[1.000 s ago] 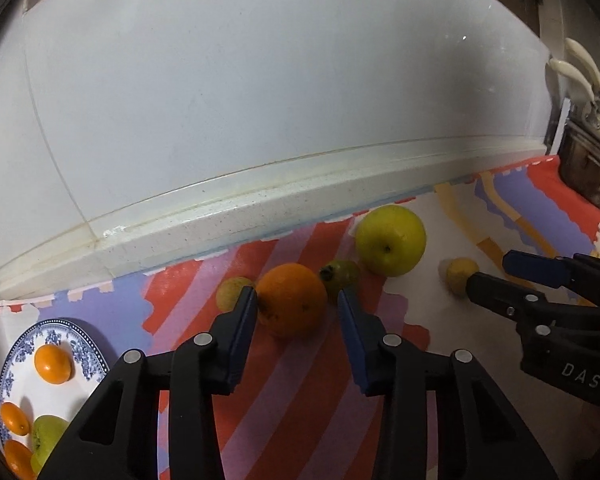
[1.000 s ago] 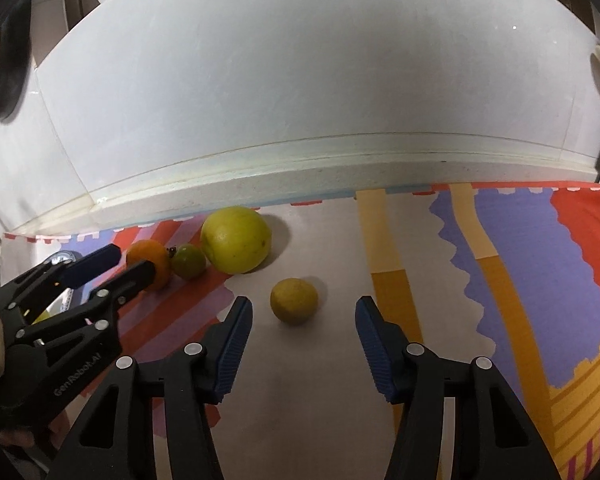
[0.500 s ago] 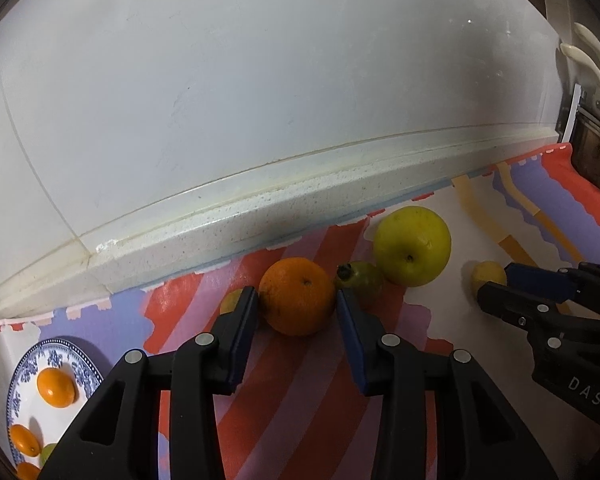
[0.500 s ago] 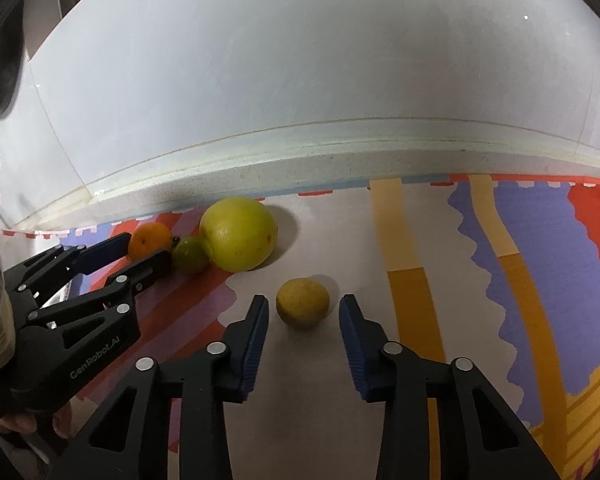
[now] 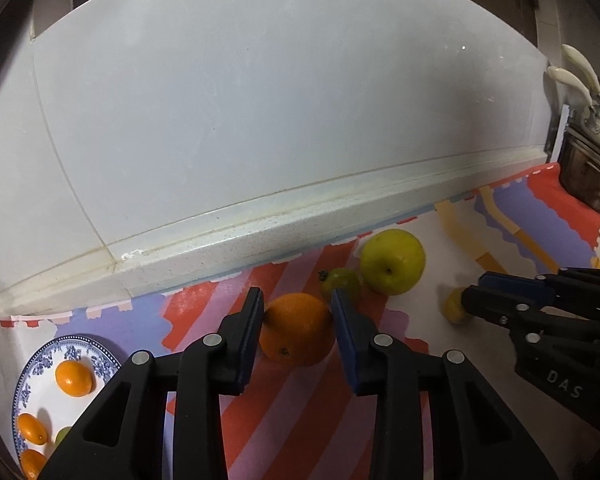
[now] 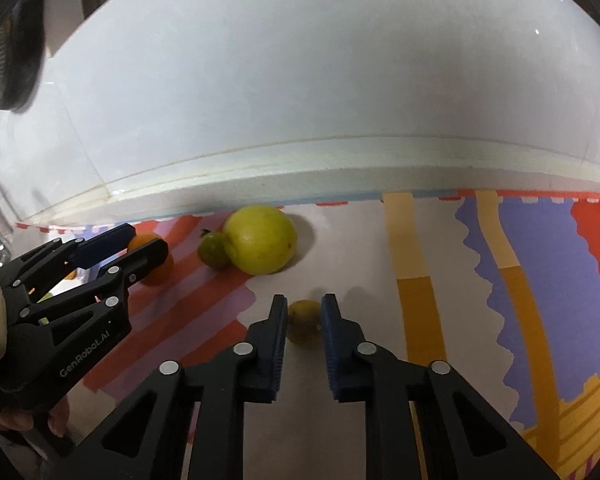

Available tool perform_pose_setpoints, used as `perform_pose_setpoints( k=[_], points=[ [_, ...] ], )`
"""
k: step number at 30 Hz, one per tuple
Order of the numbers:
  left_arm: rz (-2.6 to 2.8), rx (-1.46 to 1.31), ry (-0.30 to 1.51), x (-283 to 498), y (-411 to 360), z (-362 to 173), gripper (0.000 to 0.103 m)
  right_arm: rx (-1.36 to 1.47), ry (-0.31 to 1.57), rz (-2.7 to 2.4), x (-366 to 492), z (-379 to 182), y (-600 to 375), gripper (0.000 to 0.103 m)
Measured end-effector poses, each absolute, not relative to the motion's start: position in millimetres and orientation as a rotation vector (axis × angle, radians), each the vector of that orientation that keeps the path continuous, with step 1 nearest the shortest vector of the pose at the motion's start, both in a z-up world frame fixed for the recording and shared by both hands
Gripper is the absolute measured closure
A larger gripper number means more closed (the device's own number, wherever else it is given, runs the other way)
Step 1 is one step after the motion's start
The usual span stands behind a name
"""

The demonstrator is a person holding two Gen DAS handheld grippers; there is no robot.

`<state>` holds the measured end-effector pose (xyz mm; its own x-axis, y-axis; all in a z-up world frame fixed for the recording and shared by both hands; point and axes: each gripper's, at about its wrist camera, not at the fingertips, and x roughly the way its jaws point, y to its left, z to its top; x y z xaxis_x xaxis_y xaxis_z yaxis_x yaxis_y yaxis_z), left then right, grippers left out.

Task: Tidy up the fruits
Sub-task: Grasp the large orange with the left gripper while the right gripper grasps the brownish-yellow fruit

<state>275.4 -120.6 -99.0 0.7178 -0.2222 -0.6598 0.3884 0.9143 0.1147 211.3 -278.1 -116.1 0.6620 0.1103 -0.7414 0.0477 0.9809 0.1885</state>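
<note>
An orange (image 5: 296,328) lies on the striped mat between the blue pads of my left gripper (image 5: 296,296). Its jaws are closing, and both pads touch the orange's sides. The same gripper (image 6: 146,238) shows at the left of the right wrist view, around the orange (image 6: 156,270). My right gripper (image 6: 304,300) is closing too, with its pads against a small yellow fruit (image 6: 303,320) on the pale part of the mat. In the left wrist view the right gripper (image 5: 474,288) half hides that fruit (image 5: 454,308).
A big yellow-green fruit (image 5: 392,266) and a small green one (image 5: 342,282) sit just behind the orange, near the white ledge (image 5: 260,236). A blue-patterned plate (image 5: 84,340) at the left holds several small fruits. A steel pot (image 5: 588,176) stands at the far right.
The right jaws came in from wide apart onto the small yellow fruit. The left jaws narrowed onto the orange, which now sits deeper between the fingers.
</note>
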Motion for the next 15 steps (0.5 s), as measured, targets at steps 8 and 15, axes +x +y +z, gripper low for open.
perform_pose_setpoints(
  k=[8, 15],
  points=[
    [-0.353, 0.271, 0.723, 273.7, -121.9, -105.4, 0.066, 0.235, 0.898, 0.034, 206.9, -127.5, -289.7, 0.083],
    [-0.307, 0.249, 0.752, 276.8, -112.1, -112.9, 0.056, 0.244, 0.915, 0.03, 211.6, -135.5, -303.3, 0.083]
  ],
)
